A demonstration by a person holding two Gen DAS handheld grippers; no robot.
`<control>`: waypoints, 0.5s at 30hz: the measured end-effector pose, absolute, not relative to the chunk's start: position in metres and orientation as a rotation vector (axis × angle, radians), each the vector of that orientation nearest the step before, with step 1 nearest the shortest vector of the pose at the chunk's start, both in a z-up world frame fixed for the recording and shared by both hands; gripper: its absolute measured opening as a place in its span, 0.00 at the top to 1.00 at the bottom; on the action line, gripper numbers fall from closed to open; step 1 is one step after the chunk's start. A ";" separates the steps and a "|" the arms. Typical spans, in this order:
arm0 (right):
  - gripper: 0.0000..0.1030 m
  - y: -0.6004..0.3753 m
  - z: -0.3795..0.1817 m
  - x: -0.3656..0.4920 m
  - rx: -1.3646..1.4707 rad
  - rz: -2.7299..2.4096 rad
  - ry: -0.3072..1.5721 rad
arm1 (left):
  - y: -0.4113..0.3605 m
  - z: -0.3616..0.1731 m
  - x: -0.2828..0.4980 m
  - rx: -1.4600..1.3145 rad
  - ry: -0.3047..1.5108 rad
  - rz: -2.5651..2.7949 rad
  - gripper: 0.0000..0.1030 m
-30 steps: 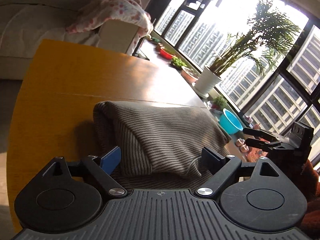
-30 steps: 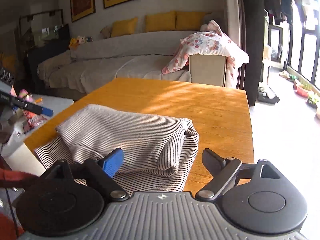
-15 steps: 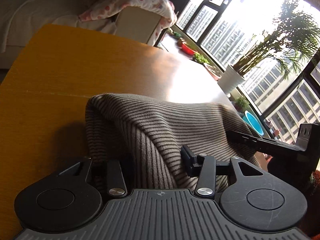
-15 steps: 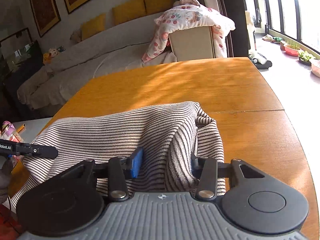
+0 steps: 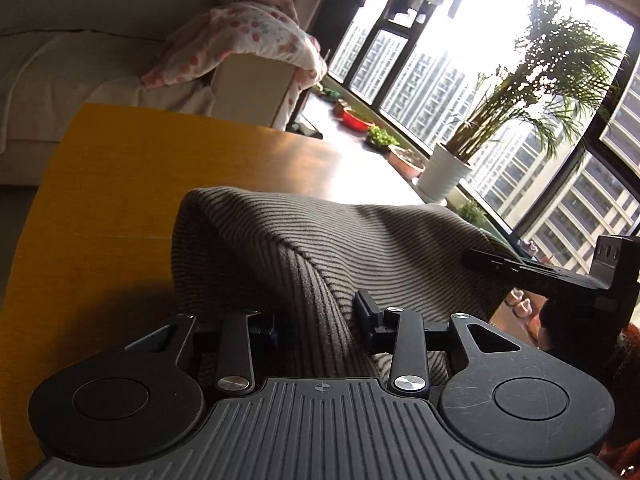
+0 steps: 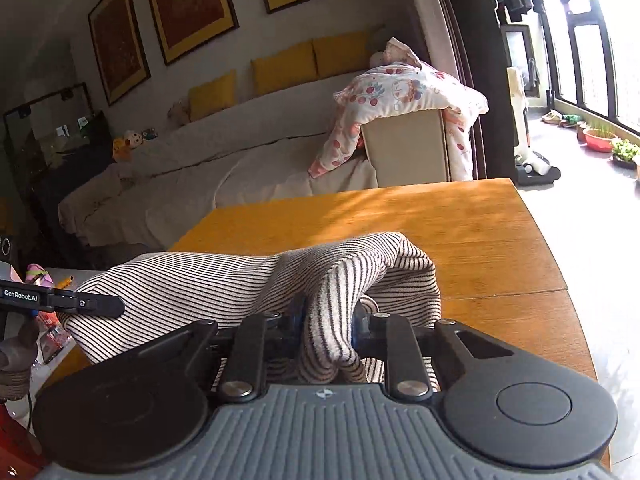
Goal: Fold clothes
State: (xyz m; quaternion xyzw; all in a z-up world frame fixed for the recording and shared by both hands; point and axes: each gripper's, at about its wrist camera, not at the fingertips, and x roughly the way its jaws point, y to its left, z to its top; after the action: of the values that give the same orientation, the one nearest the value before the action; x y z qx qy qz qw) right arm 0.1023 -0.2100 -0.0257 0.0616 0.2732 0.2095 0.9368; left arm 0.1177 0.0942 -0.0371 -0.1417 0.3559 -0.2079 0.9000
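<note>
A striped knit garment [image 5: 320, 248] lies bunched on the wooden table [image 5: 112, 208]. My left gripper [image 5: 316, 326] is shut on a fold of its near edge and holds it raised. In the right wrist view the same striped garment [image 6: 224, 280] is stretched between both grippers. My right gripper [image 6: 326, 320] is shut on a pinch of its other near corner. The right gripper's finger also shows in the left wrist view [image 5: 520, 266], and the left gripper's finger shows in the right wrist view [image 6: 68, 304].
A sofa [image 6: 224, 160] with a floral blanket [image 6: 404, 92] stands beyond the table's far edge. A potted palm [image 5: 448, 172] and bowls [image 5: 356, 118] line the window side. A low white side table [image 6: 56, 280] with small items sits at the left.
Both grippers went from open above the folded garment to shut on its near edge. They have lifted it, so the cloth now bunches up and hangs between them.
</note>
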 end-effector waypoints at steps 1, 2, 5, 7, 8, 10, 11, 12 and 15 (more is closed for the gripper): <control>0.80 -0.208 -0.034 0.102 0.104 0.413 0.568 | 0.094 -0.046 0.118 -0.280 0.757 -0.407 0.63; 0.80 -0.205 -0.043 0.104 0.083 0.397 0.582 | 0.095 -0.053 0.120 -0.268 0.766 -0.386 0.63; 0.77 -0.196 -0.060 0.109 0.015 0.367 0.595 | 0.102 -0.060 0.123 -0.263 0.754 -0.373 0.61; 0.71 -0.194 -0.064 0.110 -0.004 0.360 0.597 | 0.104 -0.057 0.123 -0.253 0.743 -0.357 0.58; 0.70 -0.195 -0.062 0.109 -0.004 0.362 0.598 | 0.104 -0.055 0.122 -0.244 0.736 -0.346 0.56; 0.46 -0.198 -0.057 0.105 -0.002 0.359 0.592 | 0.105 -0.043 0.117 -0.222 0.705 -0.314 0.54; 0.35 -0.201 -0.054 0.102 -0.001 0.353 0.585 | 0.107 -0.035 0.114 -0.219 0.683 -0.305 0.53; 0.19 -0.203 -0.051 0.100 -0.001 0.348 0.578 | 0.108 -0.028 0.109 -0.222 0.660 -0.311 0.47; 0.03 -0.210 -0.040 0.092 0.010 0.363 0.541 | 0.108 -0.009 0.098 -0.261 0.602 -0.367 0.27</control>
State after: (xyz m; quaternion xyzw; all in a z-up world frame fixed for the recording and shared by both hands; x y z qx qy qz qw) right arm 0.0923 -0.2099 -0.0396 0.0049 0.2658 0.1784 0.9474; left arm 0.0975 0.1082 -0.0089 -0.1277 0.2939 -0.1794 0.9301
